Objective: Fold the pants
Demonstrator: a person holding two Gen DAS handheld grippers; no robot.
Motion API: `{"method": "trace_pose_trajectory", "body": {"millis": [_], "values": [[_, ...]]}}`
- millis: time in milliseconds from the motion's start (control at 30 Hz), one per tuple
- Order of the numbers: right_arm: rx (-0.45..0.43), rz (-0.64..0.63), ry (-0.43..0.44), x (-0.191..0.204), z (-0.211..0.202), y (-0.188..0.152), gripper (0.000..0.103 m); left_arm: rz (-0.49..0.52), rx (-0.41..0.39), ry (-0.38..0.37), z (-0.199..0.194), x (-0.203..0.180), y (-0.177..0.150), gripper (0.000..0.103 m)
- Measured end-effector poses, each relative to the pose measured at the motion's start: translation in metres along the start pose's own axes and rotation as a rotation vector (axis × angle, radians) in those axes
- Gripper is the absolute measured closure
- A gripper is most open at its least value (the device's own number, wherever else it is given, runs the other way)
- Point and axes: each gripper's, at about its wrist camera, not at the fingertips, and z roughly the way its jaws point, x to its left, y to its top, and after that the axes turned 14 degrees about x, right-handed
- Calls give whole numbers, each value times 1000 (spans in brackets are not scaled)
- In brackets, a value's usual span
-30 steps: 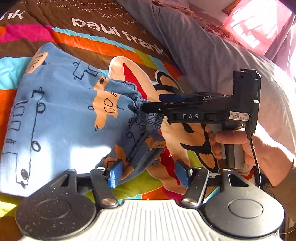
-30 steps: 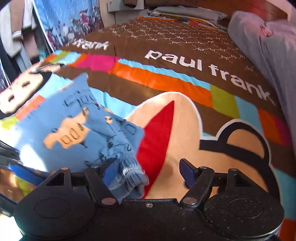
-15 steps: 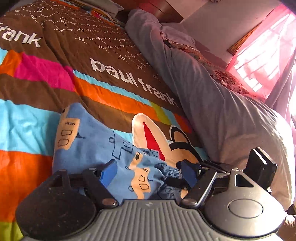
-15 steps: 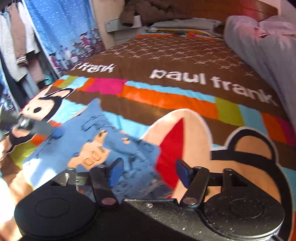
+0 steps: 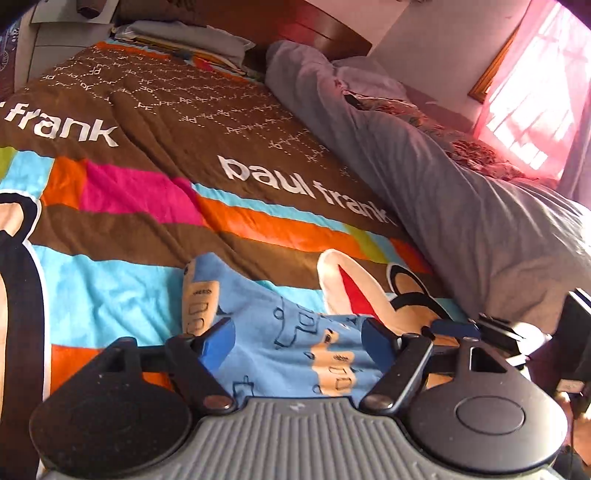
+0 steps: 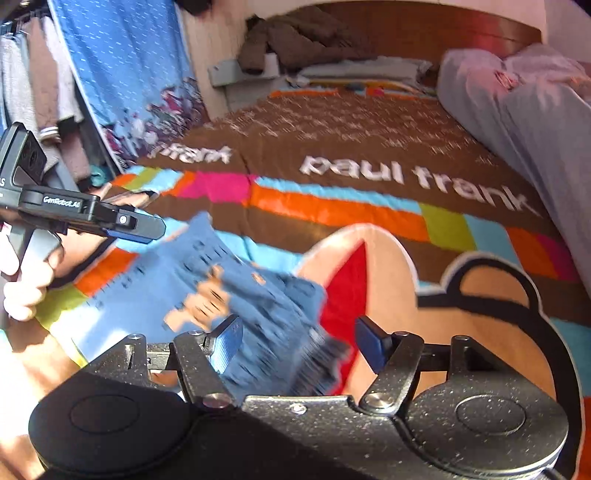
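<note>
Both my left hand-held gripper [image 5: 297, 341] and right hand-held gripper [image 6: 299, 341] gape empty above the pants [image 5: 291, 339], the right's jaws opening. Loose folds beside the bedspread's [image 5: 147, 192] monkey print [image 6: 388, 280] could spring open

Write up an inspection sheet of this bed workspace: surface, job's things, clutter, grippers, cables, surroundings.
Surface: striped "paul frank" bedspread with a cartoon monkey print, covering the bed.
Job's things: blue printed pants, lying folded on the bedspread.
Clutter: grey duvet bunched along the bed's far side; folded bedding by the headboard.
Grippers: left gripper open, nothing pinched; right gripper opening, pants below it, not gripped.
Cables: nothing seen.
Surroundings: wooden headboard, pink-lit curtained window, blue patterned hanging, hung clothes.
</note>
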Motion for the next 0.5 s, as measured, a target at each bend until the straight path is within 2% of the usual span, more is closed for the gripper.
{"method": "trace_pose_trajectory", "body": {"millis": [67, 133, 200, 233, 300, 333, 400, 500], "values": [[5, -79, -2, 7, 10, 14, 30, 54, 36, 19, -2, -9, -14, 23], [14, -149, 17, 9, 26, 25, 28, 126, 101, 88, 2, -18, -33, 22], [60, -207, 67, 7, 49, 36, 27, 165, 163, 154, 12, -22, -48, 22], [77, -241, 57, 7, 61, 41, 27, 181, 184, 187, 15, -24, -56, 22], [103, -302, -36, 7, 83, 51, 28, 220, 192, 219, 16, -27, -66, 21], [102, -305, -78, 5, 89, 56, 28, 235, 193, 228, 15, -29, -69, 20], [87, -252, -64, -4, 88, 66, 27, 227, 183, 219, 9, -29, -67, 20], [46, -196, -46, -5, 68, 65, 25, 120, 156, 154, -4, -19, -55, 20]]}}
